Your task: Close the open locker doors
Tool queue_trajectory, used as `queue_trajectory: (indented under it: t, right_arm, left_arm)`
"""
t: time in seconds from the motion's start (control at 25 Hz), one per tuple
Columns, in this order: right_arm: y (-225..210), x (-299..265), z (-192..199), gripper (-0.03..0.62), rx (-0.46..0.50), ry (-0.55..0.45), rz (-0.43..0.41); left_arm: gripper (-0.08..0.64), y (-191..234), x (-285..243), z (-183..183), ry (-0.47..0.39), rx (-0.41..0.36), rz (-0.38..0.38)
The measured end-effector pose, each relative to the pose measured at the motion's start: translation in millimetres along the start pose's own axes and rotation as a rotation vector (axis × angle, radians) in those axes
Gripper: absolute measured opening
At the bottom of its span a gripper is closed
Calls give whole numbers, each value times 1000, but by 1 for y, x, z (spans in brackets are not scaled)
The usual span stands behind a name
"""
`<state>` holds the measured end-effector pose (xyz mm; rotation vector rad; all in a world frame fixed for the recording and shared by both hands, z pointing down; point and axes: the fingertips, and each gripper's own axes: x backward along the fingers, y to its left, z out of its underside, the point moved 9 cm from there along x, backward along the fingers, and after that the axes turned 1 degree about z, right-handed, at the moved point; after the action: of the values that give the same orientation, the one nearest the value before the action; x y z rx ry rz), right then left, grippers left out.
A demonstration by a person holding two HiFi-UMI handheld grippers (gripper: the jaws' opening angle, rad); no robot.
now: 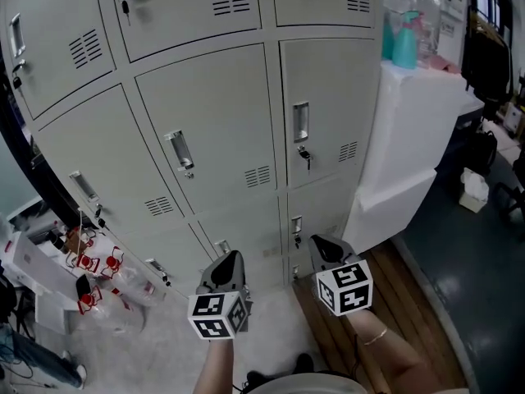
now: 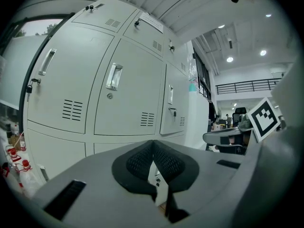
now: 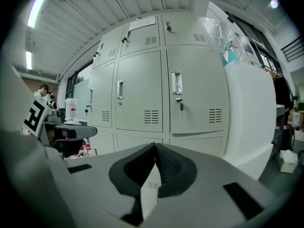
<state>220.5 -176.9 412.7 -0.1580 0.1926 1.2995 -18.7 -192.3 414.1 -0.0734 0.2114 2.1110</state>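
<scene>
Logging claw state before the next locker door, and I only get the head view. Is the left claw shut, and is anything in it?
Observer: Yes, left claw is shut tip to tip, with nothing between.
Operator: Right one?
Observer: Same. In its own view, right claw is shut and empty.

No legible txt, paper label on top locker too blurry
</scene>
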Motion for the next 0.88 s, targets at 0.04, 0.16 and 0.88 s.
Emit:
queue_trajectory:
  t: [0.04, 0.16, 0.88]
  right_arm:
    - [1, 4, 2, -11, -5, 3, -1]
    - [4, 14, 8, -12, -20, 13, -4]
    - [4, 46, 28, -11, -73, 20, -10]
  left_arm:
    - [20, -2, 1, 1, 1, 1, 3]
    - [20, -6, 3, 2, 3, 3, 11]
    - [20, -22, 16, 12, 20, 1, 3]
